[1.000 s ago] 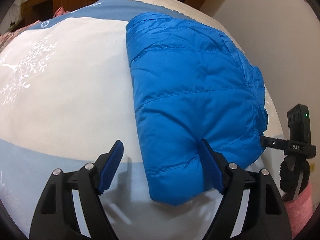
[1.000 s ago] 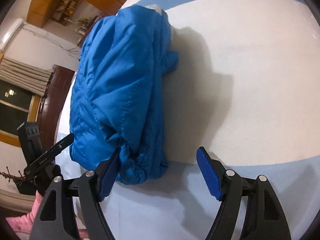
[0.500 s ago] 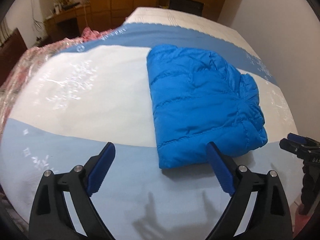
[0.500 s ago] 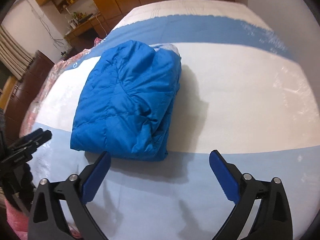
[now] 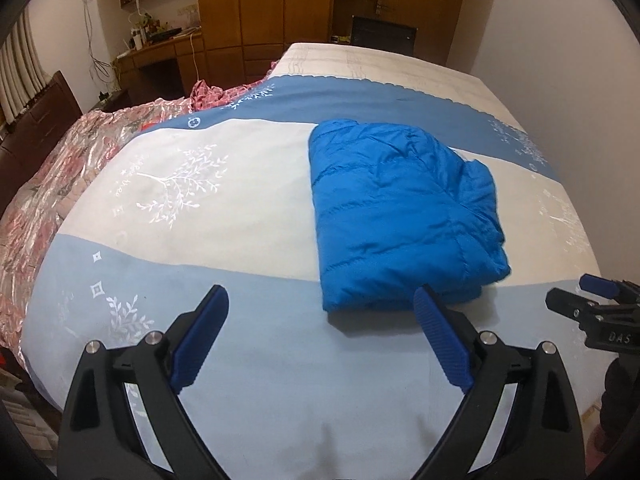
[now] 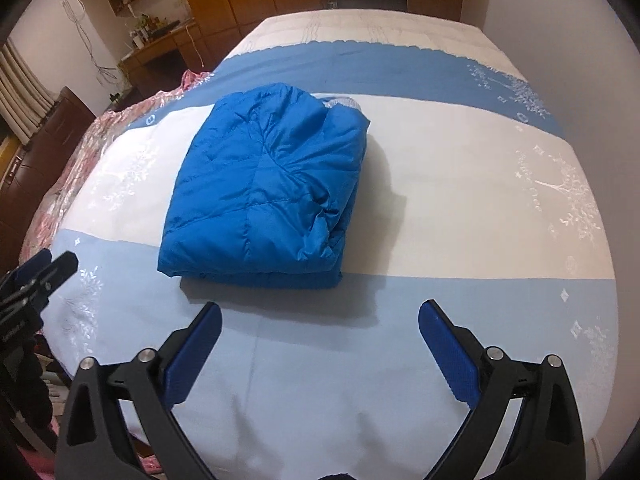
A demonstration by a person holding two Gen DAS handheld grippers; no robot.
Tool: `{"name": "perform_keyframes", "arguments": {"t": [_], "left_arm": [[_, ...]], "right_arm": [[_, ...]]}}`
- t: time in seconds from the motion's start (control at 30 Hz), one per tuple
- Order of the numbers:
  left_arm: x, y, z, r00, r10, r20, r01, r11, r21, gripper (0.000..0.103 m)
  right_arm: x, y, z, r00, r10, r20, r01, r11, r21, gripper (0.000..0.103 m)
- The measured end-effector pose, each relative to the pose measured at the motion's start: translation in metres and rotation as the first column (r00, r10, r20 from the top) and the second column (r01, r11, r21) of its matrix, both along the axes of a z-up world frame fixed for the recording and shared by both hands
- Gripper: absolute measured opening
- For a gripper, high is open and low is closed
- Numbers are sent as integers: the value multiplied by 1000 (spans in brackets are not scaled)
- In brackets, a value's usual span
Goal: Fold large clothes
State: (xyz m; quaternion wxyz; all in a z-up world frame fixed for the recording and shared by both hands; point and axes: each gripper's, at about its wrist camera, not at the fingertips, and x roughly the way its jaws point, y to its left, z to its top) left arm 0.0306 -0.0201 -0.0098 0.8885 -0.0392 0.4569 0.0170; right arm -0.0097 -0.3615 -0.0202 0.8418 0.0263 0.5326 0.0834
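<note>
On the far left, a crumpled pink floral cover [image 5: 52, 184] lies along the edge of the bed [image 5: 248, 360], untouched. Next comes the left gripper [image 5: 320, 344]: a second ago one of its pads was against the near edge of the blue jacket [image 5: 400, 220], and now it hangs above bare light-blue sheet with the jacket well clear of it. Its jaws have just been opening and stand spread wide, with nothing between them.

The jacket itself sits in the middle of the bed, across the white band of the sheet, its near edge on the light-blue band. It is a thick, roughly square bundle that holds its shape with no help. From the right wrist view its right side [image 6: 332, 220] looks bunched and layered, with a bit of grey lining showing at the far corner.

To the right, the right gripper [image 6: 320, 344] has made the same retreat: it was beside the jacket's near corner, and now it is back over empty sheet, its jaws having just spread fully with nothing in them.

Both tools letting go and backing off together suggests the fold is finished, or very nearly so; only the loose right edge might want tidying.
</note>
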Motion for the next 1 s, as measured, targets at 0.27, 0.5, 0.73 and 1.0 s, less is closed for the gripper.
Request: {"name": "perform_keyframes", "arguments": {"t": [0.27, 0.5, 0.73, 1.0], "left_arm": [[-17, -7, 8, 1000, -18, 4, 18, 1000, -15, 93], [-24, -5, 7, 1000, -2, 0, 2, 1000, -9, 93], [-27, -8, 6, 1000, -2, -2, 2, 1000, 2, 93], [-28, -8, 5, 1000, -4, -6, 4, 1000, 3, 93]], "right_arm": [[-16, 1, 12, 1000, -8, 13, 8, 1000, -28, 99], [-22, 2, 11, 1000, -15, 9, 15, 999, -37, 99], [-23, 3, 12, 1000, -11, 10, 12, 999, -35, 99], [-24, 4, 11, 1000, -8, 10, 9, 999, -36, 99]]}}
